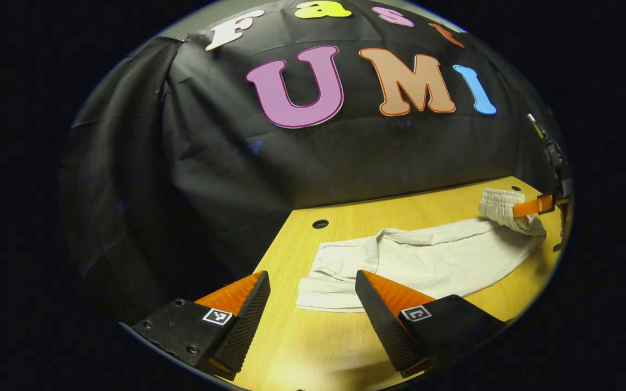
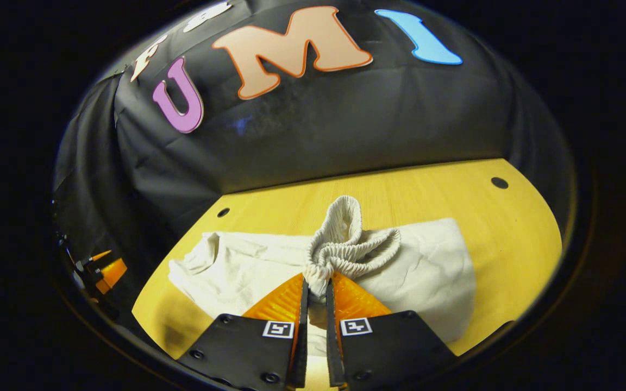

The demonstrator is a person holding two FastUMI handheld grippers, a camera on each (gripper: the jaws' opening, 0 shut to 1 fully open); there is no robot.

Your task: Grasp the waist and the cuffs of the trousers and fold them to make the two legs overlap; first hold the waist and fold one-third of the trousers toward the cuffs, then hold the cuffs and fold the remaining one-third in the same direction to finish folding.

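Cream trousers (image 1: 432,258) lie along the yellow wooden table (image 1: 291,336), legs overlapped. Their cuffs (image 1: 326,282) lie just ahead of my left gripper (image 1: 313,285), which is open, its fingers straddling the cuff end a little above the table. In the right gripper view my right gripper (image 2: 315,290) is shut on the elastic waist (image 2: 345,244), which is bunched and lifted over the seat of the trousers (image 2: 432,266). In the left gripper view that same gripper (image 1: 533,206) shows far right, pinching the raised waist (image 1: 500,206).
The table has small round holes (image 1: 320,224) (image 2: 499,182) (image 2: 223,212) near its back edge. The black cloth wall (image 1: 345,157) stands right behind the table. Bare tabletop (image 2: 508,239) lies to the right of the trousers.
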